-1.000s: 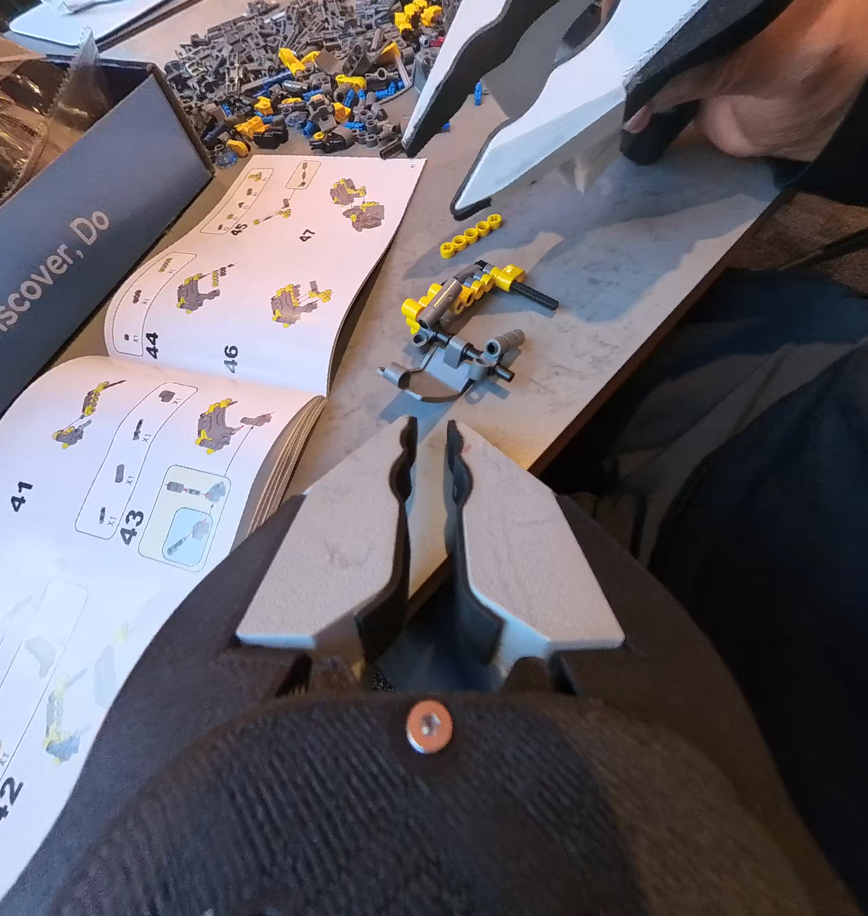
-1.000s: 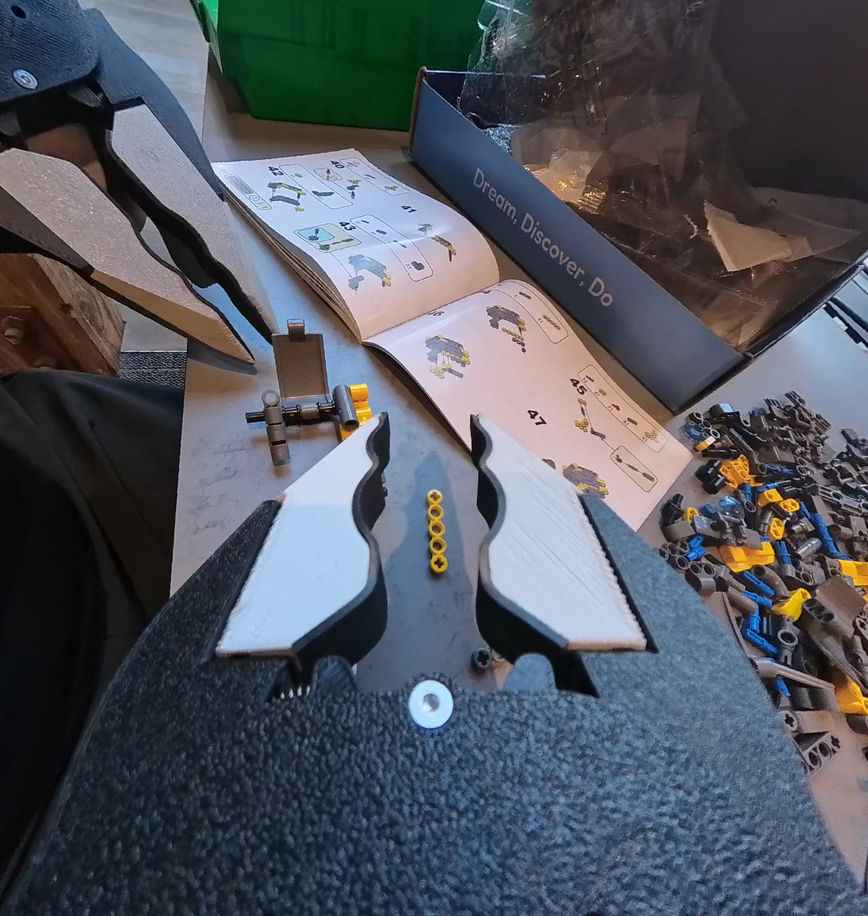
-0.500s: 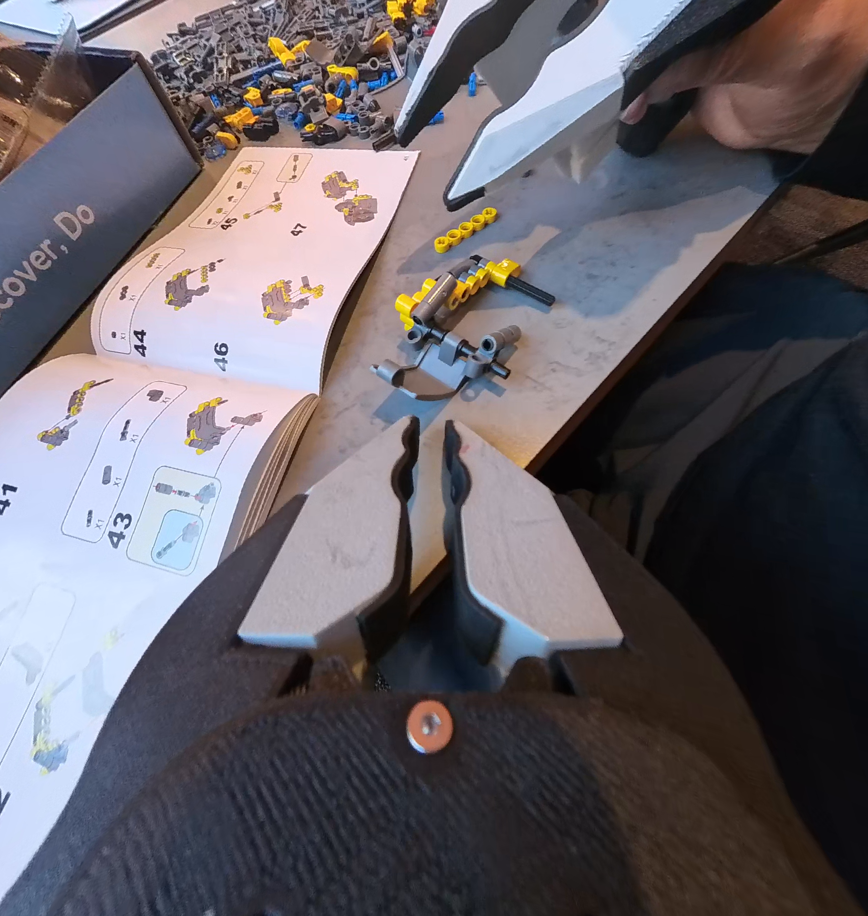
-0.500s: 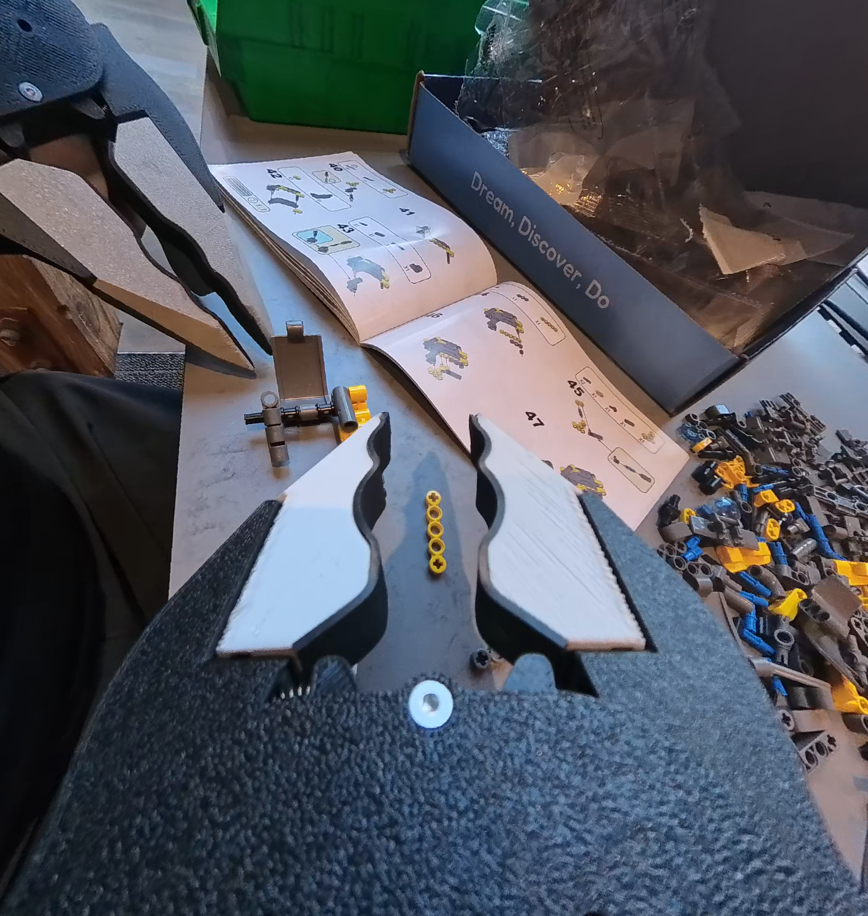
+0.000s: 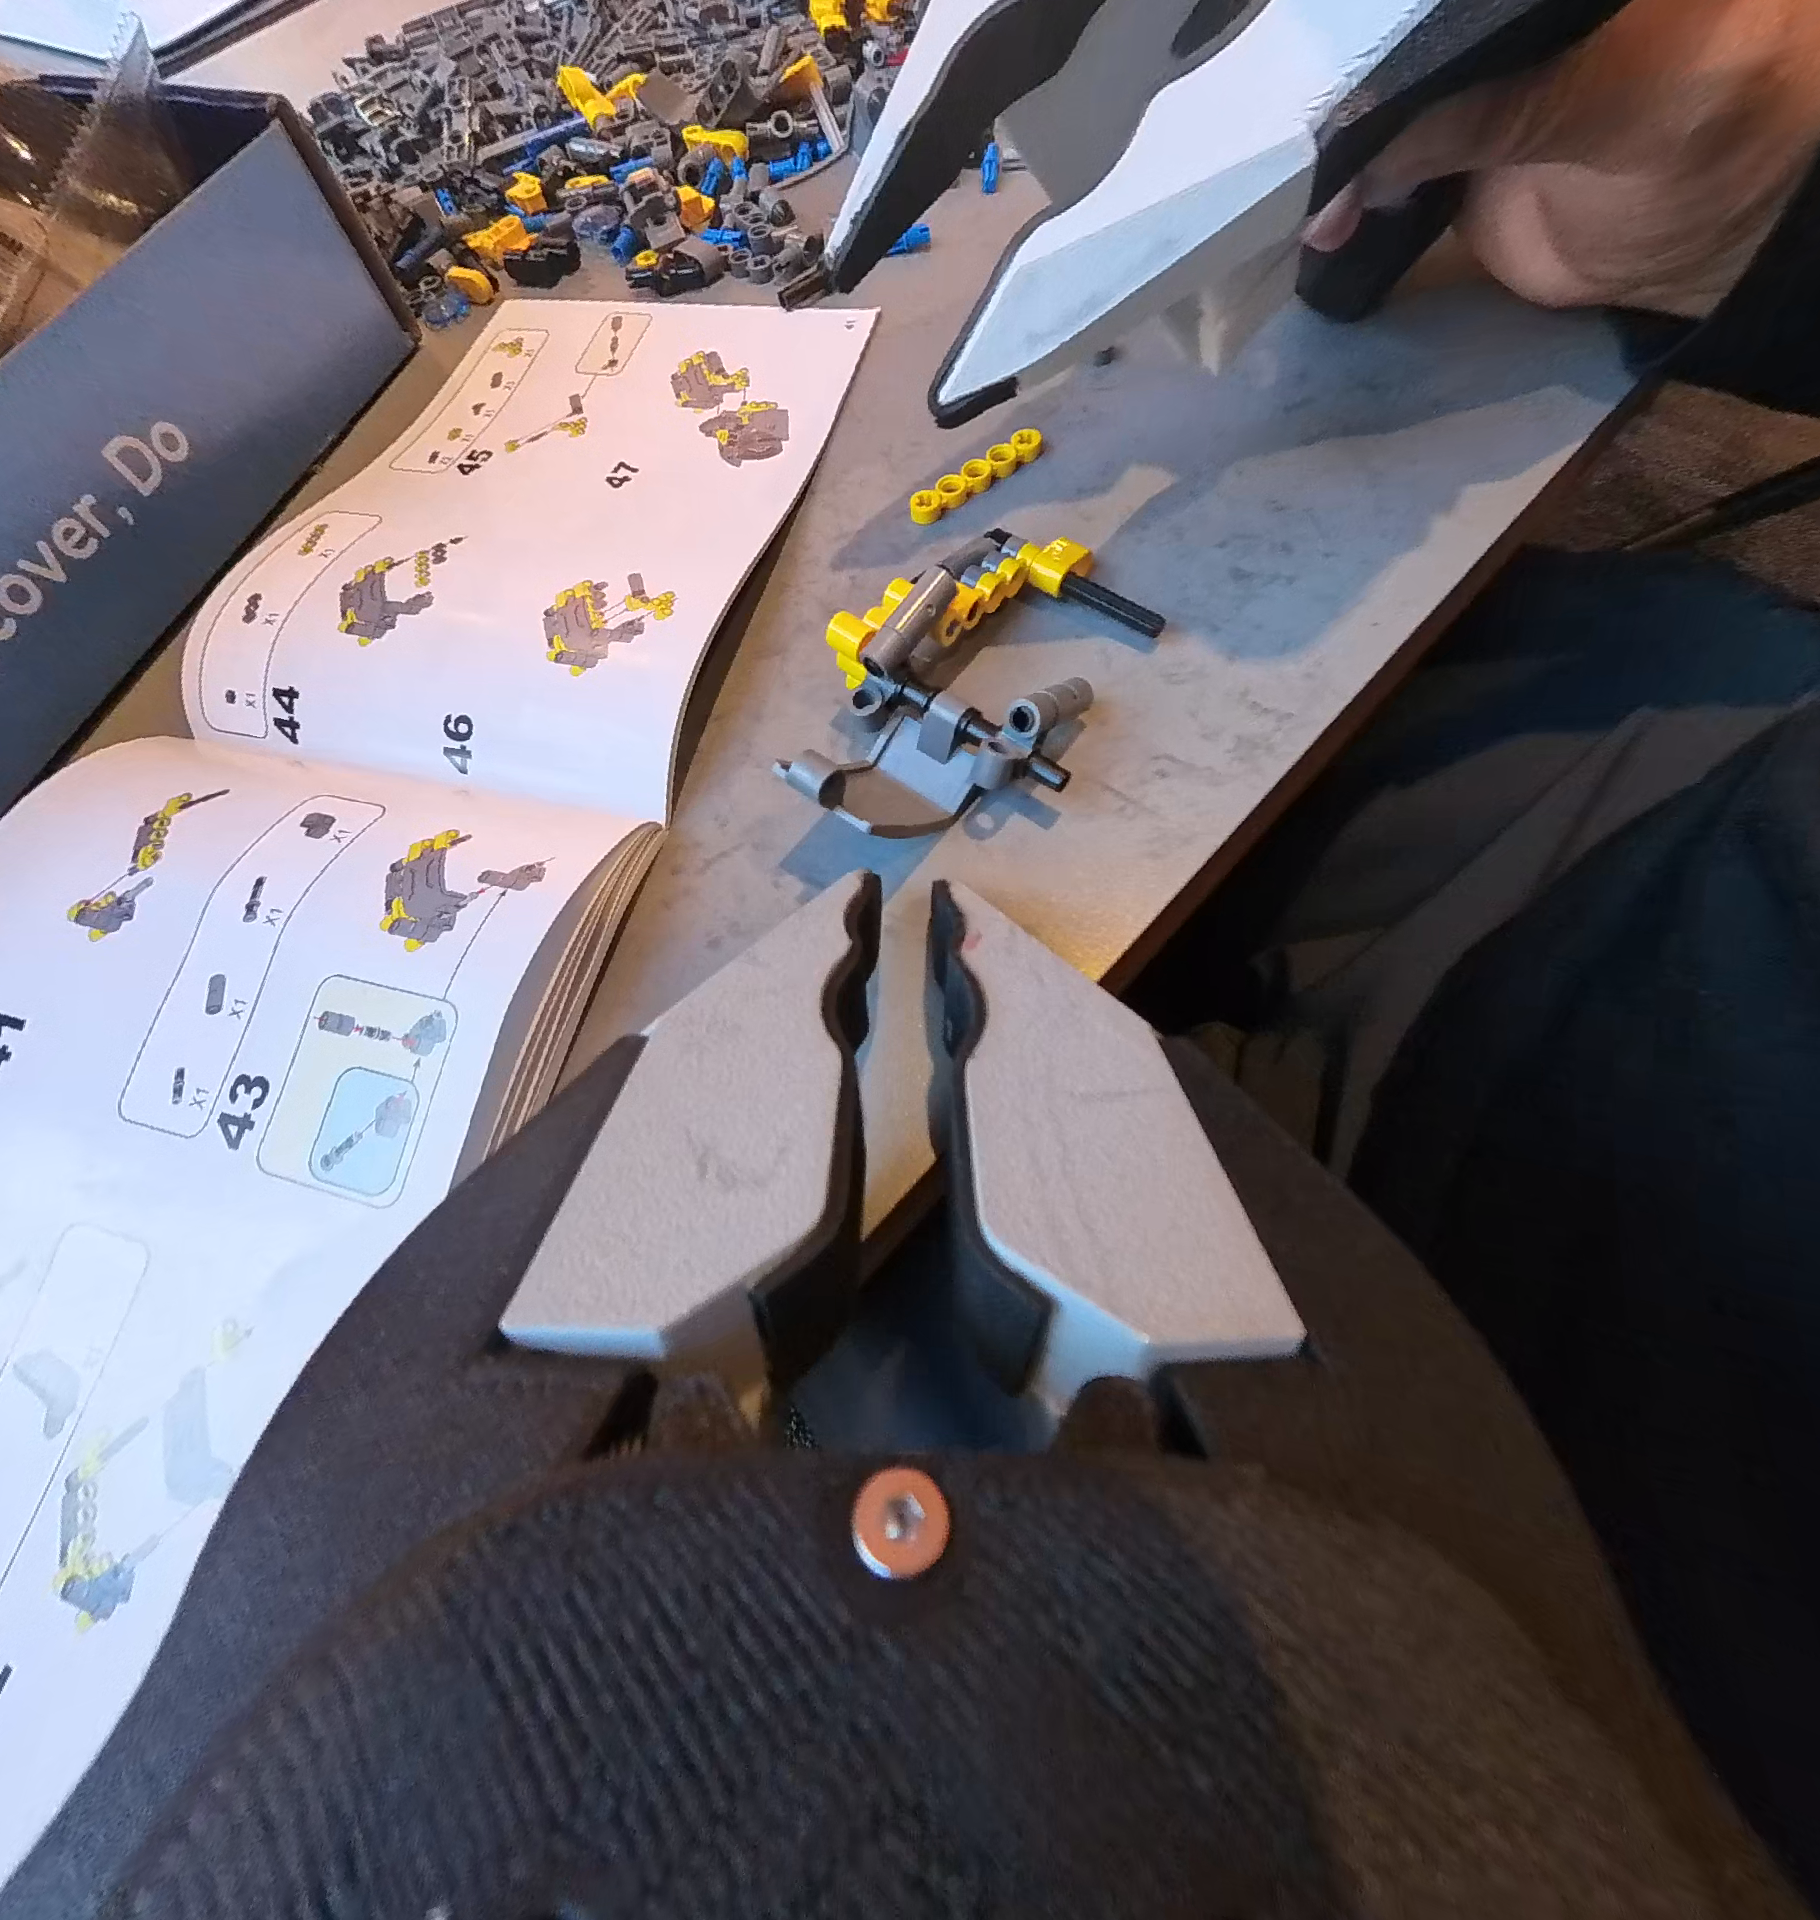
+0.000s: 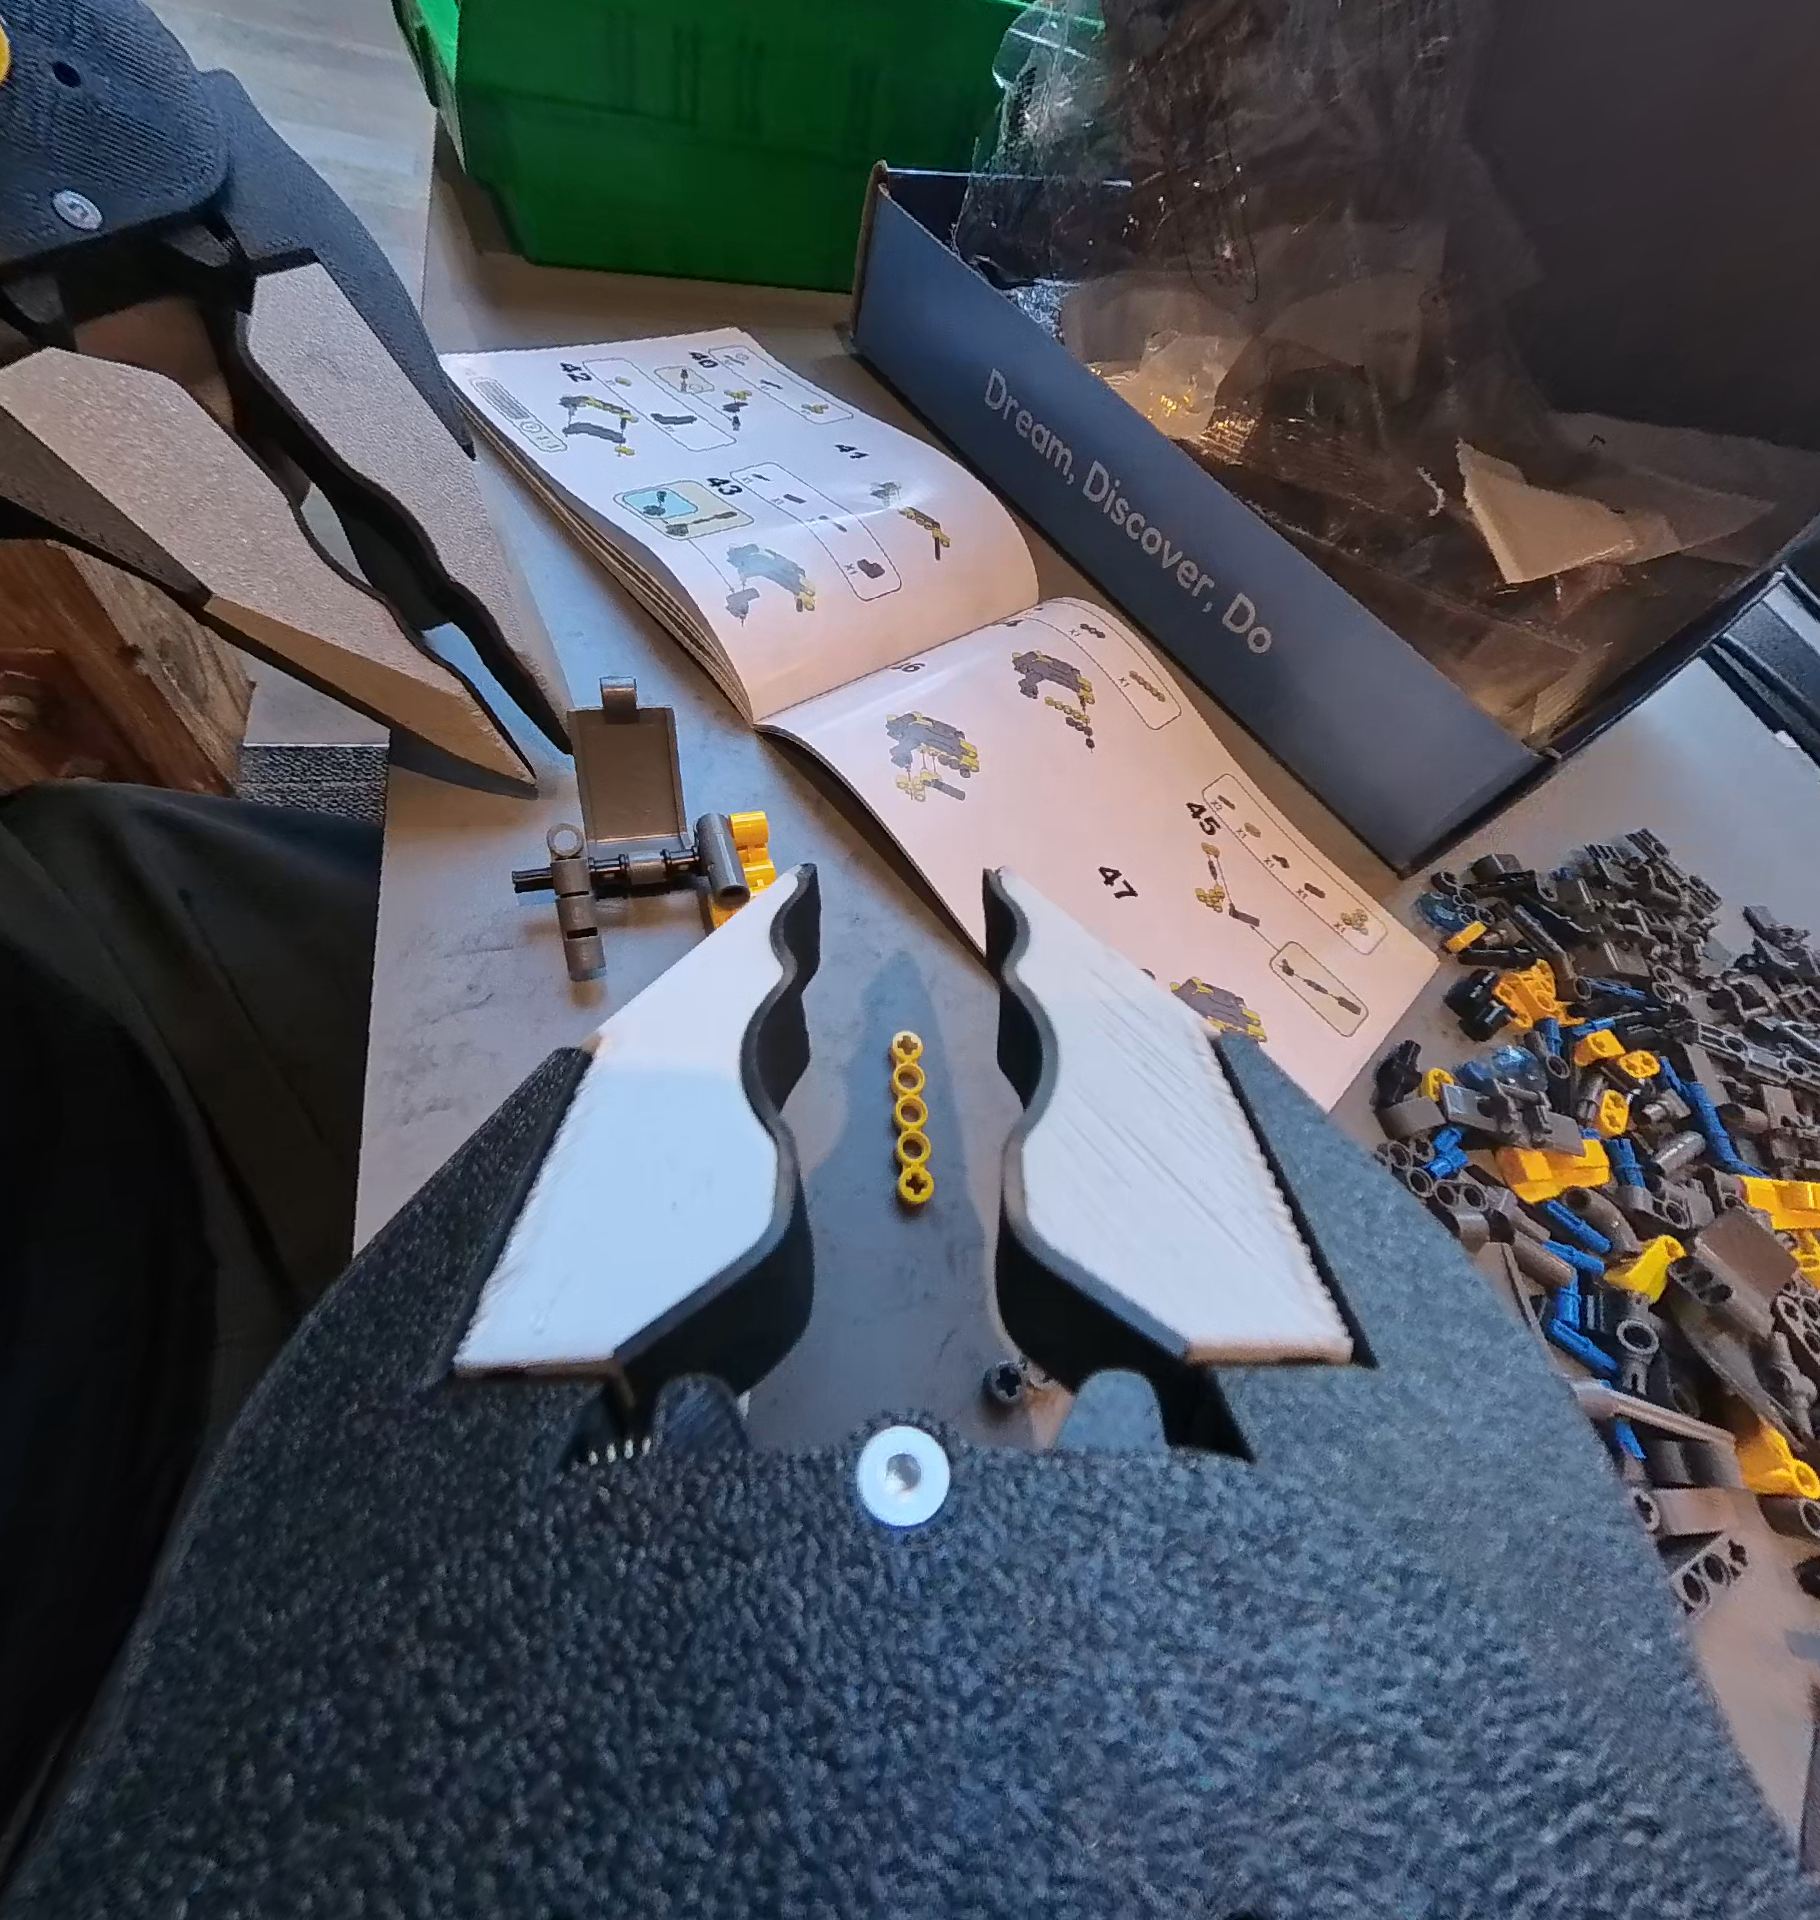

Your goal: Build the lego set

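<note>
Right gripper [image 6: 901, 904]: fingers apart, empty, straddling the small yellow five-hole plastic beam [image 6: 911, 1120] flat on the grey worktop [image 6: 449, 1039] — light, rigid, slippery; grip its long edges. Left gripper [image 5: 901, 894]: fingers nearly together, empty.

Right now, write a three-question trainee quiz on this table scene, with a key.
1. True or false: the right gripper is open above the yellow five-hole beam.
2. Which lies nearest the left gripper? A. grey and yellow assembly B. parts pile C. dark box
3. Fill in: the instruction booklet lies ____.

Key: 1 true; 2 A; 3 open.
</note>
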`<action>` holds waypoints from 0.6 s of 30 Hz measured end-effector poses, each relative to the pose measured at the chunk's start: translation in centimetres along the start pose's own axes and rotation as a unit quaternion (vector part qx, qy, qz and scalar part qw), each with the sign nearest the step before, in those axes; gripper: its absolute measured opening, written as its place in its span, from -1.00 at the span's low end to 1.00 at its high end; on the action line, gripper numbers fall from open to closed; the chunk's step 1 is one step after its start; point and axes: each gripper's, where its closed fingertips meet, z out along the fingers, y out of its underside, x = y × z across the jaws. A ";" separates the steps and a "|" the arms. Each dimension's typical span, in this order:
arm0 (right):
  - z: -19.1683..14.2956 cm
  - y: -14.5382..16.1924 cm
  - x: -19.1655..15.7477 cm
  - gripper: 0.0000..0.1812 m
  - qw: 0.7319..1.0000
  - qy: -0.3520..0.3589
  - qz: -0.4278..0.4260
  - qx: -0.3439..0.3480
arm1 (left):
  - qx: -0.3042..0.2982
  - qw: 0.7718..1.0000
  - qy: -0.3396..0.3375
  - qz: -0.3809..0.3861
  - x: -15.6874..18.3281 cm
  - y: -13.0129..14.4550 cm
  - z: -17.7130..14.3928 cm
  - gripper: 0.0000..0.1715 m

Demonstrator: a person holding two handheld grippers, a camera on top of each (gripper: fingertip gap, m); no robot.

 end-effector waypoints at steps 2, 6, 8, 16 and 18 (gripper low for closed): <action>0.0 0.0 0.0 -0.66 1.000 0.000 0.000 0.000 | 0.000 1.000 0.000 0.000 0.0 0.0 0.0 -0.90; 0.1 0.1 -0.3 -0.64 1.000 -0.012 -0.001 -0.004 | 0.005 1.000 -0.004 -0.010 -0.3 -0.1 0.0 -0.87; 0.0 0.2 -1.1 -0.62 0.999 -0.035 0.008 -0.010 | 0.013 1.000 -0.002 -0.027 -0.6 -0.4 0.1 -0.85; 0.1 2.3 -3.2 -0.59 0.992 -0.091 0.027 -0.083 | 0.017 0.998 0.002 -0.057 -1.0 -1.8 1.3 -0.84; 0.4 2.8 -3.2 -0.59 0.990 -0.097 0.034 -0.100 | 0.013 0.999 -0.011 -0.051 -1.3 -1.9 1.3 -0.87</action>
